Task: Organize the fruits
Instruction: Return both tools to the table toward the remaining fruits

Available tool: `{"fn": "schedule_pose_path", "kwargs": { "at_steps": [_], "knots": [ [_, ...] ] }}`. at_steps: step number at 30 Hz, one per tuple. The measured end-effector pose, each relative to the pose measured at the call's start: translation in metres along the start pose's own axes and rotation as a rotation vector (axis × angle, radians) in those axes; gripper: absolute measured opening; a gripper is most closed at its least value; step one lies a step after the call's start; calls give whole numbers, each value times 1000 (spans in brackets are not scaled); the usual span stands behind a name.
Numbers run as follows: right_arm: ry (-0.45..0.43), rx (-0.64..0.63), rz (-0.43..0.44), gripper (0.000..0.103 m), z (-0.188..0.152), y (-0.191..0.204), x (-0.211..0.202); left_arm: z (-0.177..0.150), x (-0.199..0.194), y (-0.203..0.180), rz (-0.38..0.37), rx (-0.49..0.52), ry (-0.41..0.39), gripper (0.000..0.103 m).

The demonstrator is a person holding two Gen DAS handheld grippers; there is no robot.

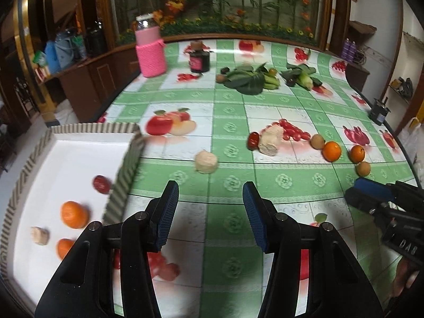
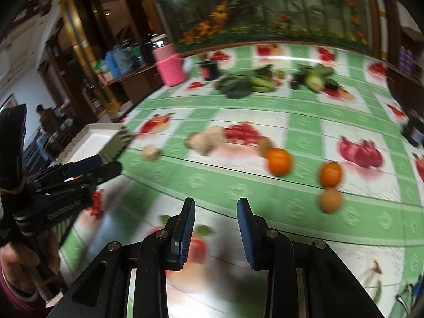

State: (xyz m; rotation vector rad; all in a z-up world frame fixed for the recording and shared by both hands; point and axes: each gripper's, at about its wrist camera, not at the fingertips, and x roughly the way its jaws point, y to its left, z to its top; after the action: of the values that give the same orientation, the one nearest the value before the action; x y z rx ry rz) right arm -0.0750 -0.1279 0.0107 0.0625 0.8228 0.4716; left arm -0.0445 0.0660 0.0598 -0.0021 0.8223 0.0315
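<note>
A white tray [image 1: 79, 156] with a corrugated rim sits at the left of the table; in it lie two oranges [image 1: 74, 214], a dark red fruit [image 1: 101, 184] and a pale chunk [image 1: 39, 235]. On the cloth lie a pale round piece [image 1: 206, 161], a pale log-shaped piece [image 1: 270, 141] with a red fruit [image 1: 253, 139] beside it, two oranges [image 1: 331, 151] and two brown fruits [image 1: 317, 141]. My left gripper [image 1: 210, 198] hovers open and empty to the right of the tray. My right gripper [image 2: 216, 212] is open and empty, with the oranges [image 2: 278, 161] ahead to its right.
A pink knitted-sleeve jar [image 1: 150, 50], a dark bottle [image 1: 199, 59] and leafy greens with other vegetables [image 1: 250, 79] stand at the table's far side. A small black box [image 1: 379, 111] sits at the right edge. The fruit-printed tablecloth [image 1: 230, 106] covers the table. A hand [image 2: 23, 262] holds the left tool.
</note>
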Motion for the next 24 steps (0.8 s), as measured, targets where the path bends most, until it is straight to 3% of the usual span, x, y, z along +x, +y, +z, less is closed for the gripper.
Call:
{"fn": "schedule_pose_path", "kwargs": {
  "at_steps": [10, 17, 24],
  "knots": [
    [-8, 101, -121, 32, -13, -69, -18, 8, 18, -15, -23, 19, 32, 50],
    [9, 122, -158, 32, -6, -88, -10, 12, 32, -23, -46, 26, 55, 50],
    [33, 93, -139, 32, -2, -91, 11, 25, 46, -37, -70, 35, 64, 50]
  ]
}}
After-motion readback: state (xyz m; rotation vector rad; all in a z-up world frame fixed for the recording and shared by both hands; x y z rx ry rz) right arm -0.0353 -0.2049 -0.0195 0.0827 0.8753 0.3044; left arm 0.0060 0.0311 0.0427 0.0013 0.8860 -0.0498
